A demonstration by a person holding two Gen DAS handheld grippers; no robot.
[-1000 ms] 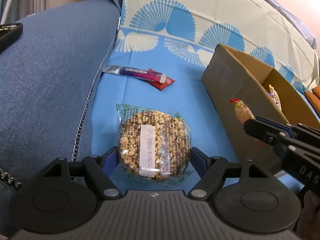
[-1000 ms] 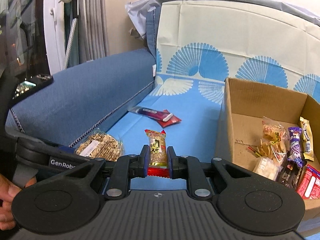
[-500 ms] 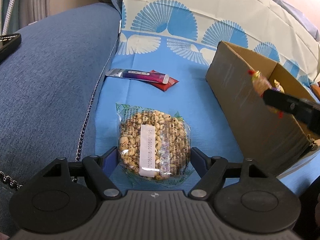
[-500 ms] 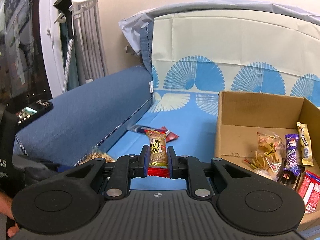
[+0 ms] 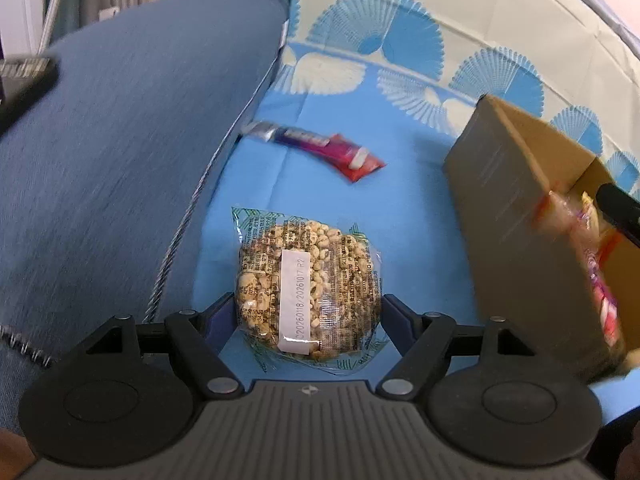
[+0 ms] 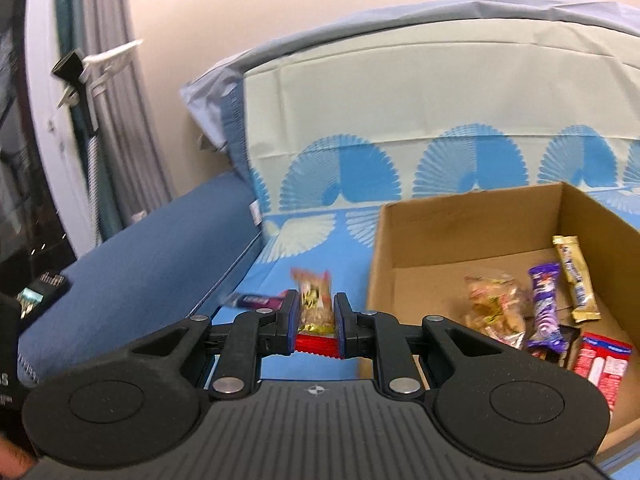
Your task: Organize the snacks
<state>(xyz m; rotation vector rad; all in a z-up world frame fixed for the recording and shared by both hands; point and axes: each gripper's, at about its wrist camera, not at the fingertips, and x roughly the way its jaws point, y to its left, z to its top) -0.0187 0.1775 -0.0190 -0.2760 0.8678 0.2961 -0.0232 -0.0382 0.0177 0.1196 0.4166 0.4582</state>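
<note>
**A:** Snack bar [image 6: 316, 304], the slim gold-and-red one, is pinched upright between the closed fingers of the right gripper [image 6: 317, 322], in the air just outside the left wall of the cardboard box [image 6: 472, 216]. Only its lower end is clamped; the top sticks up free and looks blurred.

**B:** So what could go wrong?

**A:** The wrapper is slick and the hold is low. I'd judge a fast swing could let it pivot or slide out before it clears the box wall, dropping it on the blue sheet [image 5: 412, 216] short of the box.

**B:** And the left side?

**A:** The left gripper [image 5: 308, 316] has its fingers spread either side of the round puffed-grain pack [image 5: 308, 284], which lies flat on the sheet near the seat's front edge. Whether the pads touch the film, I cannot tell.

**B:** Risk there?

**A:** The pack is wide and the film loose. Closing might catch only plastic, or crush the cake.

**B:** Anything else?

**A:** A purple bar and a red packet [image 5: 316, 148] lie toward the back of the seat, well apart from both. The box already holds several snacks [image 6: 540, 312], so a careless drop could bounce off them.
</note>
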